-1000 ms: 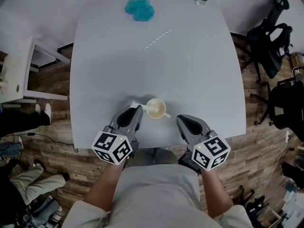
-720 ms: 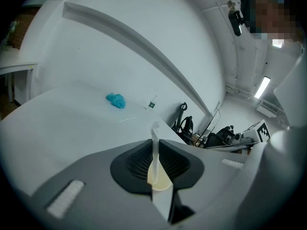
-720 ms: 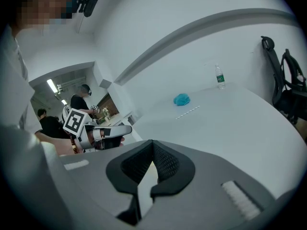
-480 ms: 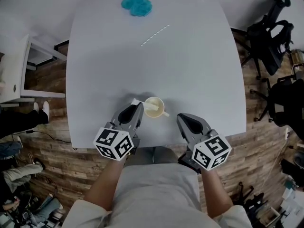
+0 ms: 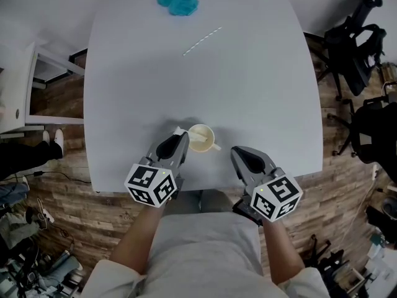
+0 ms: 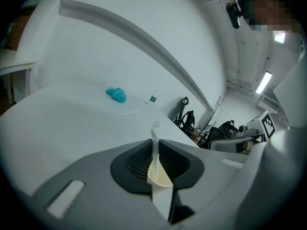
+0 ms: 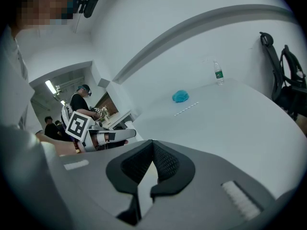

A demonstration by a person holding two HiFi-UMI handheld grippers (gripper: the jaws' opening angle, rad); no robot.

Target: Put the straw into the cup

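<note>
Left gripper [image 5: 178, 140]: pinching thin white straw [image 6: 154, 145] upright, its lower end at small cream cup [image 5: 201, 137].
Right gripper [image 5: 242, 156]: pressed together, empty.
Technique: lower steadily; release once straw leans on rim.

The left tongs [image 6: 156, 142], grey with black ribbed pads, are closed on a thin white straw [image 6: 154, 134]. It stands upright between the pads with its top end kinked. Its lower part runs down to the rim of a round cream cup [image 6: 161, 176], seen through the gap. Far across the white tabletop [image 6: 72, 123] lie a second white straw [image 6: 127, 113] and a crumpled blue cloth [image 6: 116, 94]. A clear plastic bottle [image 6: 153, 97] stands near the far edge.
</note>
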